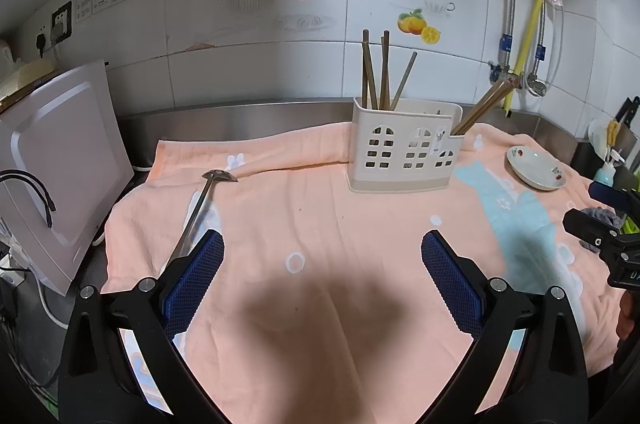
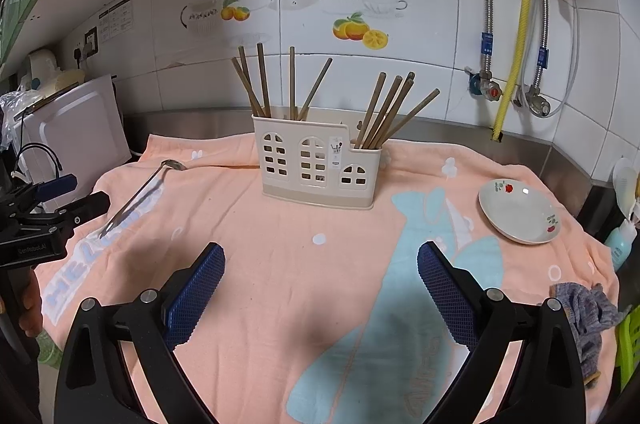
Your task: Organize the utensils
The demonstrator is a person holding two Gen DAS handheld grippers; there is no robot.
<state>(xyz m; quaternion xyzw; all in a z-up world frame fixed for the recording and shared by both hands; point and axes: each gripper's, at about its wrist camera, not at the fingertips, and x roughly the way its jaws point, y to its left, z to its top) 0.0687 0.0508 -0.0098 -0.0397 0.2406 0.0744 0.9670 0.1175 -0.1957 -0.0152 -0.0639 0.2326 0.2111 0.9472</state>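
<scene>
Both grippers gape wide and empty – left gripper point(image 1: 322, 251), right gripper point(image 2: 321, 263). The metal spoon point(image 1: 199, 207) lies on the towel point(image 1: 340, 224) just beyond the left gripper's left finger; the chopstick holder point(image 2: 318, 162) stands ahead of both.

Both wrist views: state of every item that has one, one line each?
Left gripper: open, empty.
Right gripper: open, empty.
Long metal spoon: lying flat on the peach towel, outside the holder.
Cream plastic utensil holder: upright, both compartments holding wooden chopsticks.
Small white floral dish: upright, empty.
</scene>
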